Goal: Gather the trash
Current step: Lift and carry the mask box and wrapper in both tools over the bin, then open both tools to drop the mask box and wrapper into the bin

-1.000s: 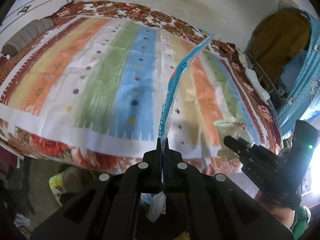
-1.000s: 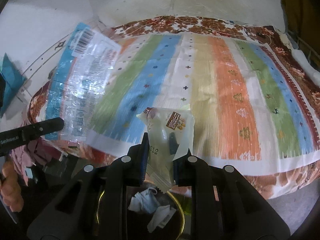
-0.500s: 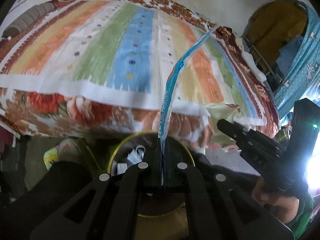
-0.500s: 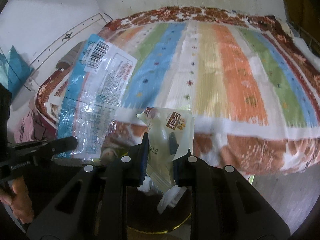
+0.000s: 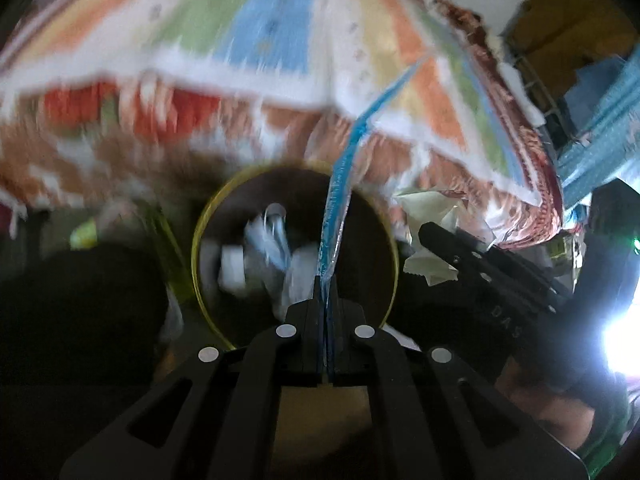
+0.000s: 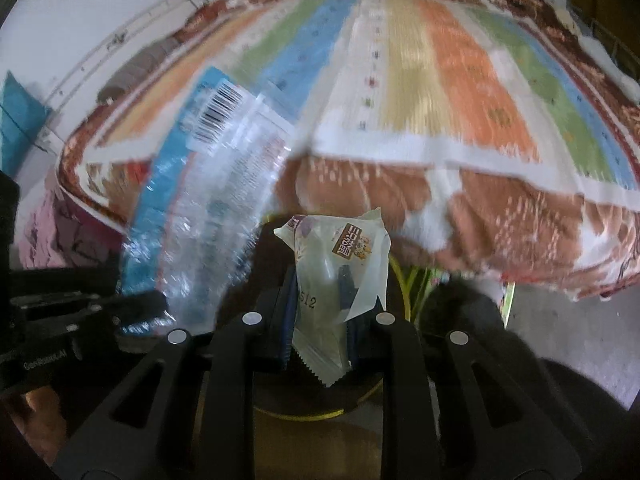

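left wrist view, entries left to right, all placed against the round yellow-rimmed waste bin (image 5: 197, 268):
- crumpled white paper scraps (image 5: 256, 256): lying inside the bin, left of centre.
- left gripper (image 5: 326, 300): black two-finger tool, jaws pressed fully together on the bottom edge of a long blue-and-clear plastic wrapper (image 5: 340, 184). wrapper seen edge-on, rising from the jaws across the bin mouth and past its far rim toward the striped multicolour bedspread (image 5: 260, 24) beyond the bin.
- pale cream snack packet (image 5: 430, 240): just right of the bin rim, pinched in the right gripper (image 5: 424, 232), whose black body enters from the right.

right wrist view:
- same blue-and-clear wrapper (image 6: 208, 200), barcode uppermost, left of the bin, its lower end at the left gripper's finger (image 6: 140, 304).
- snack packet (image 6: 340, 276): standing between the right gripper's narrowly parted jaws (image 6: 318, 320), which clamp it directly above the bin; only a sliver of yellow rim (image 6: 400, 280) shows.

handling note, as judgement: both pieces look set for release. the long wrapper overhangs the far rim, so it likely needs lowering until most of it sits inside the mouth before the jaws part; the packet looks better centred.

pose: both grippers tilt steeply downward, side by side, over the bin.
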